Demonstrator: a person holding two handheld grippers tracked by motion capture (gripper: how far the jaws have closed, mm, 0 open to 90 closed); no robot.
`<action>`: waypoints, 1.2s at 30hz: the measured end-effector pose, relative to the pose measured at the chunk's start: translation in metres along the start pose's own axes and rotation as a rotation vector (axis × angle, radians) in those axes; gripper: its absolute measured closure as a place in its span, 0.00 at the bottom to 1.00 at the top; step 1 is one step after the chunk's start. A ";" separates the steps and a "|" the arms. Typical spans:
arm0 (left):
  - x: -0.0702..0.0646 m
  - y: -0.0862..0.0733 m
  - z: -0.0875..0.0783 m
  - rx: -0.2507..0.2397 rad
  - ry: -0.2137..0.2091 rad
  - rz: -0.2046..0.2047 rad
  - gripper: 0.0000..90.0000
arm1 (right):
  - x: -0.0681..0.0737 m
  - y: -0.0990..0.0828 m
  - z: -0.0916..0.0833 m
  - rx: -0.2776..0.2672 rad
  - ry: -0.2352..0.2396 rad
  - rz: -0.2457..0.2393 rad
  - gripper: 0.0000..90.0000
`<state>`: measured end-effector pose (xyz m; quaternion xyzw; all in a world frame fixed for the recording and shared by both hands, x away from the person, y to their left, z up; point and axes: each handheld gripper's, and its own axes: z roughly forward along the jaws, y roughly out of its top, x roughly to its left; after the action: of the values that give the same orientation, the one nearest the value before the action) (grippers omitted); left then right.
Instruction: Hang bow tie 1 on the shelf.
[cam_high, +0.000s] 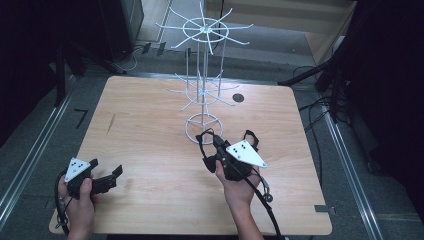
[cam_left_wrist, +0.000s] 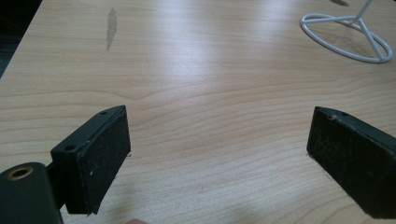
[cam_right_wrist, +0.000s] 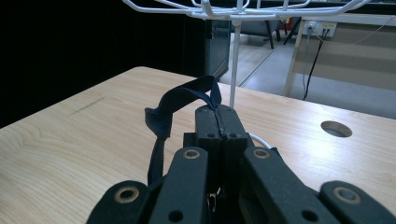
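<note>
Your worktop (cam_left_wrist: 196, 93) is pale wood-grain laminate, smooth with a soft sheen. The rack (cam_high: 202, 85) is glossy white-coated wire. Your left claw (cam_left_wrist: 219, 154) has matt, grainy black pads; the strap (cam_right_wrist: 180, 100) is dark woven cloth.

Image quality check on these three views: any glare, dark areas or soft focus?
High view: table evenly lit, surroundings near black, white wire rack slightly soft. Left gripper view: pale glare band on the wood toward the rack's ring base; near jaws soft-edged. Right gripper view: left background black; dark strap and right gripper reasonably sharp, nearest linkage blurred.
</note>
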<state>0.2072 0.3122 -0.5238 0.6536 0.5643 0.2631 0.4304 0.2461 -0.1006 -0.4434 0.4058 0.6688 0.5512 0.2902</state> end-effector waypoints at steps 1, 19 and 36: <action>0.000 0.000 0.000 0.000 -0.002 0.000 0.08 | 0.000 0.000 0.000 0.001 -0.001 -0.002 1.00; 0.000 0.001 0.001 0.002 -0.003 -0.006 0.08 | 0.000 0.003 0.002 -0.003 0.010 -0.001 1.00; 0.000 0.001 0.002 0.010 0.000 -0.006 0.08 | -0.009 0.000 -0.007 -0.020 0.015 0.009 1.00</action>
<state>0.2092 0.3116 -0.5241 0.6541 0.5677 0.2590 0.4276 0.2453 -0.1121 -0.4423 0.4018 0.6633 0.5624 0.2868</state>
